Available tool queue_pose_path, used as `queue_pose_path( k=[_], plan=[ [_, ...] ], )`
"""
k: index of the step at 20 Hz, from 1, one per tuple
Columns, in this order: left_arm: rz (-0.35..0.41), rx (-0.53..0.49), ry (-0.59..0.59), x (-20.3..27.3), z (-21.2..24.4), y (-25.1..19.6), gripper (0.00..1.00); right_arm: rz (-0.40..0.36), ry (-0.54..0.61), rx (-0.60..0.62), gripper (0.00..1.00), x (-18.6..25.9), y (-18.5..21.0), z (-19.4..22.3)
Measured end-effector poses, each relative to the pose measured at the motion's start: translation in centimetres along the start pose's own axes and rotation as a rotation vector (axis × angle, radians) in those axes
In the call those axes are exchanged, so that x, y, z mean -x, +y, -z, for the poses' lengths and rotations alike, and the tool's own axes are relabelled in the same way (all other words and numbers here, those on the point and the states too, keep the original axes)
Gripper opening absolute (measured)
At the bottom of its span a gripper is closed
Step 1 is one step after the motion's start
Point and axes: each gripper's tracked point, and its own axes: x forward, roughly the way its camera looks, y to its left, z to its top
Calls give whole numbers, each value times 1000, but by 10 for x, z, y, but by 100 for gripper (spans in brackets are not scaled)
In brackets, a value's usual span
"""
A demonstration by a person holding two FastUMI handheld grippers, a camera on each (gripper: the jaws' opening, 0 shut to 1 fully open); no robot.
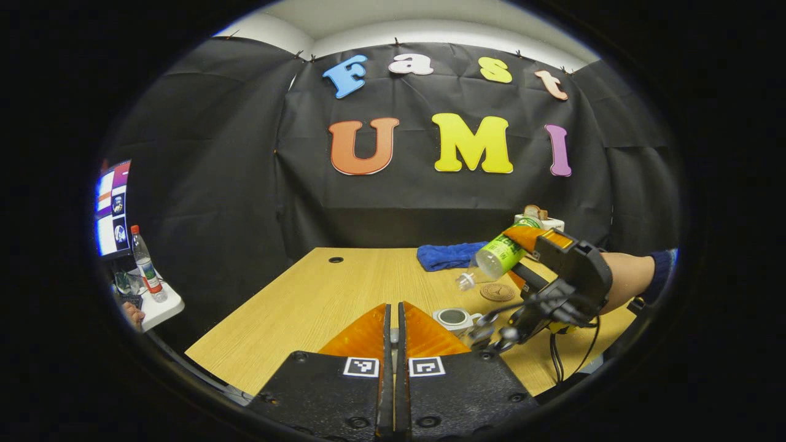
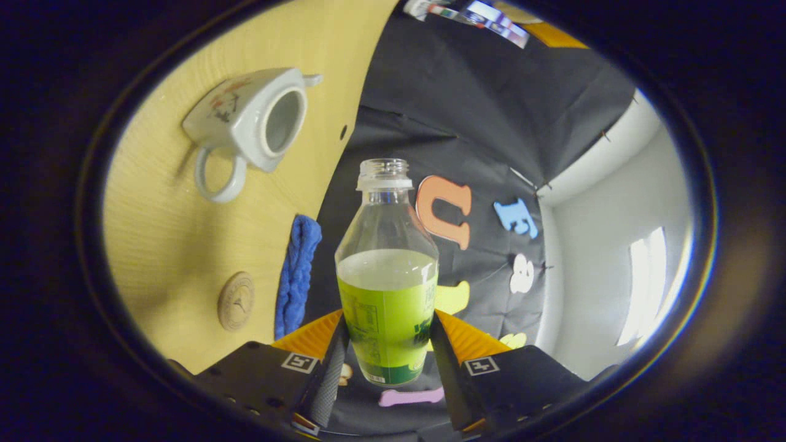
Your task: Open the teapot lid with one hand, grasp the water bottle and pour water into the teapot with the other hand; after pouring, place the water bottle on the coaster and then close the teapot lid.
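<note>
Tilting the uncapped water bottle (image 2: 387, 294), clamped in our right gripper (image 2: 385, 350), we see its mouth short of the open teapot (image 2: 255, 120) on the table (image 2: 159, 245). Left gripper (image 1: 396, 334) nearly closed; lid unclear. Risk: spilling beside the teapot.

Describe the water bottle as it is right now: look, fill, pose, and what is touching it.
The water bottle is clear plastic with a green label around its lower body. Its threaded neck is uncapped. It is partly filled with liquid. The right tongs hold it by the labelled part, one finger on each side. In the left gripper view it is tipped, mouth lower than base, in the air above the table, near the open teapot. No stream is visible.
</note>
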Motion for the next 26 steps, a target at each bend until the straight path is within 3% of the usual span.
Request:
queue_pose_path(
  k=[2, 6, 7, 11, 15, 20, 26],
  plan=[
    [0, 0, -16, 0, -4, -5, 4, -55, 26, -164, 71, 4, 6, 13],
    [8, 9, -54, 0, -9, -15, 4, -175, 73, -463, 74, 23, 28, 32],
    [12, 8, -57, -1, -9, -19, 4, -192, 81, -525, 68, 28, 30, 37],
    [19, 1, -39, -8, -1, -27, 4, -232, 116, -726, 74, 42, 30, 57],
    [18, 1, -16, -14, 8, -29, 4, -300, 155, -959, 71, 47, 29, 74],
    [27, 0, 0, -19, 15, -34, 4, -281, 179, -1171, 74, 30, 17, 96],
    [38, -1, 9, -24, 20, -38, 4, -406, 249, -1595, 71, -10, 30, 112]
  ],
)
